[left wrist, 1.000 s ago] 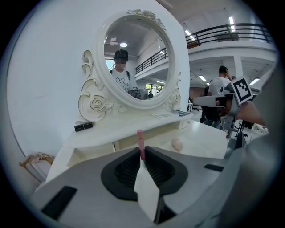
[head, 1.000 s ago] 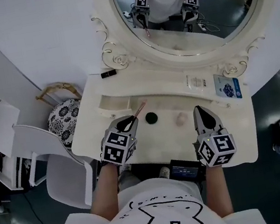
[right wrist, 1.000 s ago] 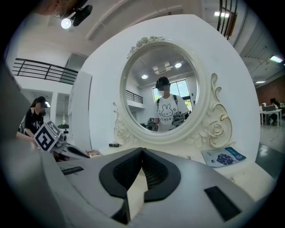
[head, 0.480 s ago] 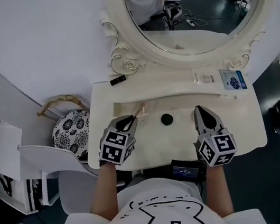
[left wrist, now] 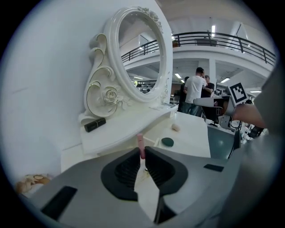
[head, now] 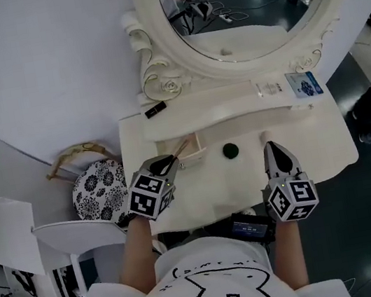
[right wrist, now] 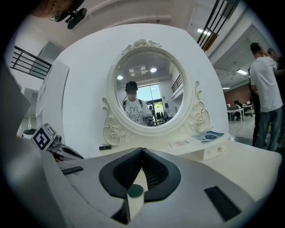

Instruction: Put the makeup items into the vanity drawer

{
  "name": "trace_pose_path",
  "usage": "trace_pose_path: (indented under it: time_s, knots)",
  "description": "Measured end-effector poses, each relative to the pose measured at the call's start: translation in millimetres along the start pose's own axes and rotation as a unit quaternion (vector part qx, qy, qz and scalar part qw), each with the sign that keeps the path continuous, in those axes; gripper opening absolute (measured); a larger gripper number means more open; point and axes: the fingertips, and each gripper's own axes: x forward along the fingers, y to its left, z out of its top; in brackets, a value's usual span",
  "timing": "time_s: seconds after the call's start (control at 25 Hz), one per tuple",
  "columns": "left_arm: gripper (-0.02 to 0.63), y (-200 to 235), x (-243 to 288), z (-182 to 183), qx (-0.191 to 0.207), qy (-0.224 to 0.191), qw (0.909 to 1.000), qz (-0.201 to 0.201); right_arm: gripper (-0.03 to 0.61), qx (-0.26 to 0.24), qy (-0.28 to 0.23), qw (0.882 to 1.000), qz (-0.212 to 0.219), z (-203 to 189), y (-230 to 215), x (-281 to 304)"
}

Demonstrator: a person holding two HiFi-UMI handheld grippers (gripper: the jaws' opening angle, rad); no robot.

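White vanity desk (head: pixel 314 150), drawer (head: pixel 194 155) open. Left gripper (head: pixel 168 161) clamped on pink stick (head: pixel 184 147), tip over drawer, not yet released. Right gripper (head: pixel 276 153) closed, empty. Outstanding, by my reading: green compact (head: pixel 230 150), pale puff (left wrist: pixel 176 127), black tube (head: pixel 156 109) on shelf.

No legible text or labels
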Motion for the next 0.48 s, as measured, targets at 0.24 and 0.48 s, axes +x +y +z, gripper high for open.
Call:
trace_pose_path:
  time_s: [0.24, 0.48]
  knots:
    - [0.054, 23, 6, -3, 0.018, 0.010, 0.9996, -0.019, 0.017, 0.013, -0.002, 0.998, -0.062, -7, -12, -15]
    - [0.055, 33, 15, -7, 0.030, 0.014, 0.9989, -0.034, 0.018, 0.024, -0.006, 0.995, -0.102, -11, -16, -21]
